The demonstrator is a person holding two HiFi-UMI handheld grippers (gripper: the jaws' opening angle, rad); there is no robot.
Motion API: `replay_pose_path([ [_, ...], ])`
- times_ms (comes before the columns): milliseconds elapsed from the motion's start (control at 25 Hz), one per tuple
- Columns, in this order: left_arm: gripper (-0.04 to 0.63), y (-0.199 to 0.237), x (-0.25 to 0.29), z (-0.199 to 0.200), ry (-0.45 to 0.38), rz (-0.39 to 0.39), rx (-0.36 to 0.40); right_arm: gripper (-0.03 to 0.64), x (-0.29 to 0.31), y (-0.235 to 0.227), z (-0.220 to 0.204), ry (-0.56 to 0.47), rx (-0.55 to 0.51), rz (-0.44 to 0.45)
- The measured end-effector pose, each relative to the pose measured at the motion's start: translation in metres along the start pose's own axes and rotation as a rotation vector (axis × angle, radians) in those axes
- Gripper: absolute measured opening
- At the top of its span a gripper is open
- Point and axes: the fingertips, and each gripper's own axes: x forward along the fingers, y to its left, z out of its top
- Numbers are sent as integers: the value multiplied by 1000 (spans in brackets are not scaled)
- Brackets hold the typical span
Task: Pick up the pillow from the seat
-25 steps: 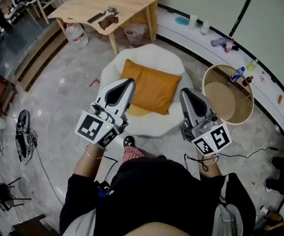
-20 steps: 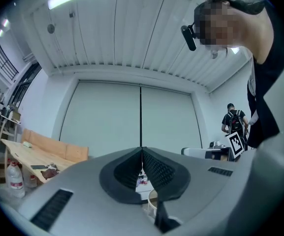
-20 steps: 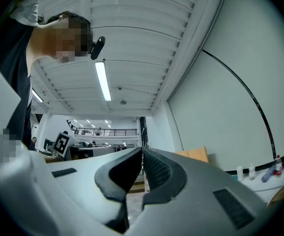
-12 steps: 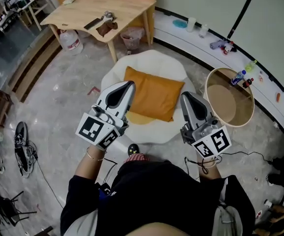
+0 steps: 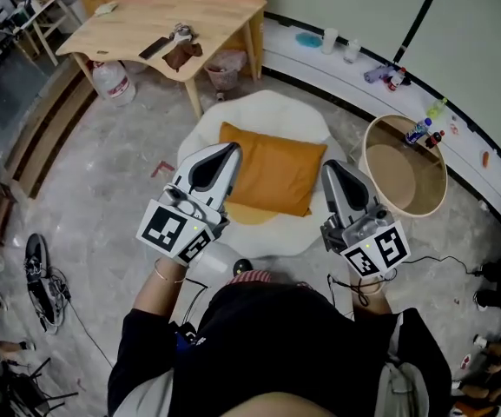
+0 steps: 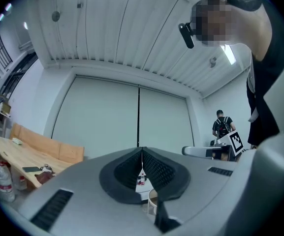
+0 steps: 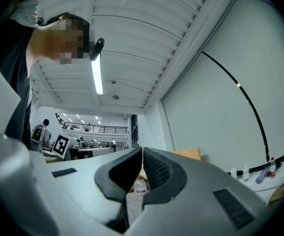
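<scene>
Advanced, left gripper point(image 5: 229, 149) and right gripper point(image 5: 328, 166) flank the pillow point(image 5: 272, 170).

Open floor point(image 5: 102, 172) lies left of the white seat point(image 5: 259, 109). A round wooden tub point(image 5: 402, 179) crowds its right, and a table point(image 5: 215, 11) stands above.

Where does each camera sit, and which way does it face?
Head view: head-mounted, steeply down at the pillow on the seat; left gripper, right gripper, torso show.
Left gripper view: on that gripper, slightly upward at wall, ceiling; shut jaws, torso show.
Right gripper view: likewise, mirrored.
Head and left gripper views share the wooden table.
</scene>
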Motion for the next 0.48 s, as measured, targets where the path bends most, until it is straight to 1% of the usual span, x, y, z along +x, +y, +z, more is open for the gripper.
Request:
replay_pose_path([
  [320, 9, 32, -15, 4, 15, -49, 9, 21, 25, 19, -10, -29, 10, -57],
  [480, 9, 39, -16, 5, 9, -77, -20, 21, 33, 25, -11, -41, 26, -83],
])
